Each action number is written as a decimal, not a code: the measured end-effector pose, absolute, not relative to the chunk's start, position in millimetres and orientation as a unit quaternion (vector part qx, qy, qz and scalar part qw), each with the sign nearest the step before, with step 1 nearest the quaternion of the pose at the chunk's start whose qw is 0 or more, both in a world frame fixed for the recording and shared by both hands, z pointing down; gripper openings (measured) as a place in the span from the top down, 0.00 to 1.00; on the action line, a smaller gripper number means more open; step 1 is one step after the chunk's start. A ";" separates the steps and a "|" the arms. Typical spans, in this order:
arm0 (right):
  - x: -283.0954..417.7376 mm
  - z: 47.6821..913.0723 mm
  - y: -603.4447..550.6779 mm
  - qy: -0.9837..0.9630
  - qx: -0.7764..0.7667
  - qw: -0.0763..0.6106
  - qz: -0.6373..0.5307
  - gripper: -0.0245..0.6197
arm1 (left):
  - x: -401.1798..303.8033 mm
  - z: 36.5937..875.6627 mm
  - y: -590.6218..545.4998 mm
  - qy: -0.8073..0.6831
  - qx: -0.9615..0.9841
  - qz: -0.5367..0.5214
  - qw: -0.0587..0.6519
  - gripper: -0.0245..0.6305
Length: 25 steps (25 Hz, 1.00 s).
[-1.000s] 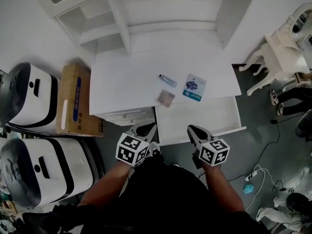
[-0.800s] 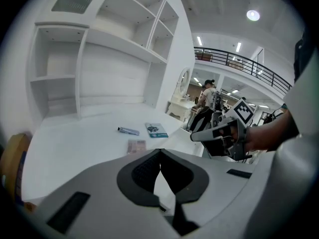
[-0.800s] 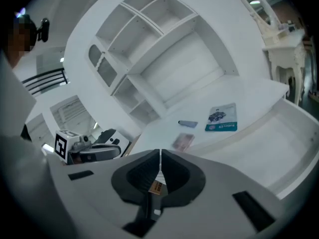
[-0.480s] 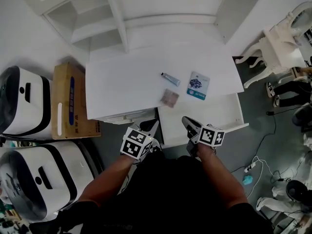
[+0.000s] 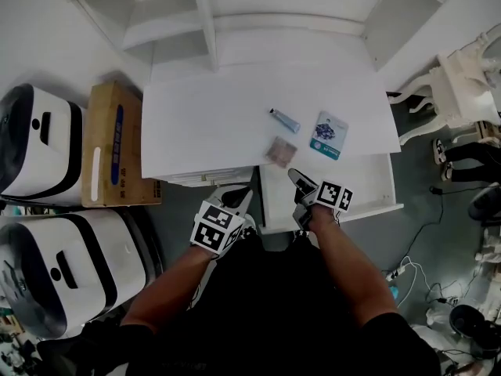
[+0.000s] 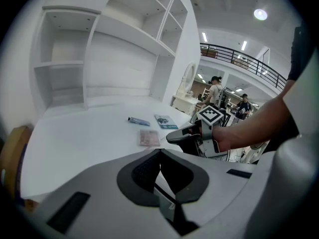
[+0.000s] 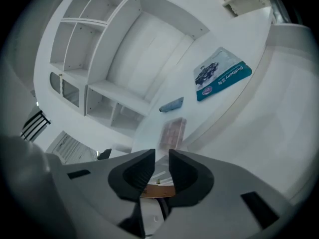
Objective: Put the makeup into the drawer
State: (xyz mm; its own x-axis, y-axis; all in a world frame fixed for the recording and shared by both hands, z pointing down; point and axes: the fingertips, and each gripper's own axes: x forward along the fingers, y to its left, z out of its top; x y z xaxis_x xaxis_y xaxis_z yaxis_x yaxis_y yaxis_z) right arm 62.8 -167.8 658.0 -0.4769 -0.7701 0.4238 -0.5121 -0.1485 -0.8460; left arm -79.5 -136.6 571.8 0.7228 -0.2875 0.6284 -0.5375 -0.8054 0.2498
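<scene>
My right claw [image 5: 300,185] is the nearer one. The pinkish makeup sachet [image 5: 280,151] sits at the desk [image 5: 196,124] edge just above the claw tips in the head view, and it's dead ahead in the right gripper view. The jaws have just been cracking open: narrow gap, nothing in it. My left claw [image 5: 235,200] is pinched together and empty, lower left of the sachet. The blue tube [image 5: 285,120] lies further up, long axis slanting upper left to lower right. The teal packet [image 5: 329,135] beside it reads something like "Blueberry". The drawer [image 5: 352,190] stands open under the right claw.
</scene>
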 end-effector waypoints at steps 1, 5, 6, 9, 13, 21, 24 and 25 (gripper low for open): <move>63.9 661.5 -170.7 0.638 -0.496 0.119 -0.577 0.82 | -80.4 572.0 -135.4 -0.234 0.902 0.293 0.215 0.95; 62.2 680.8 -178.1 0.617 -0.483 0.126 -0.608 0.75 | -86.8 573.7 -134.8 -0.266 0.891 0.288 0.229 0.95; 61.9 684.8 -179.1 0.612 -0.479 0.128 -0.616 0.75 | -87.6 573.2 -133.8 -0.273 0.888 0.286 0.233 0.95; 60.2 690.0 -186.5 0.605 -0.462 0.146 -0.632 0.75 | -87.2 569.8 -128.9 -0.290 0.882 0.284 0.239 0.95; 56.2 696.5 -196.0 0.601 -0.449 0.155 -0.643 0.75 | -93.9 568.9 -126.7 -0.315 0.872 0.287 0.243 0.95; 56.0 704.6 -202.2 0.583 -0.434 0.161 -0.668 0.76 | -107.3 564.5 -118.2 -0.356 0.852 0.289 0.253 0.95; 58.0 705.9 -200.1 0.590 -0.435 0.145 -0.665 0.78 | -108.1 563.2 -115.7 -0.364 0.848 0.289 0.256 0.95; 58.7 705.2 -199.9 0.592 -0.434 0.141 -0.664 0.79 | -107.9 562.9 -115.2 -0.367 0.846 0.289 0.256 0.95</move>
State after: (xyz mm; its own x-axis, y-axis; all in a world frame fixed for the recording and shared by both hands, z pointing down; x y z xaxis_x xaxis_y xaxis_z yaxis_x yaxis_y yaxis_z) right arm 58.7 -199.9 705.2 -0.5830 -0.7016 0.4097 -0.3267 -0.2593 -0.9089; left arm -107.9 -115.2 562.9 0.5637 -0.4732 0.6770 -0.7689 -0.6000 0.2210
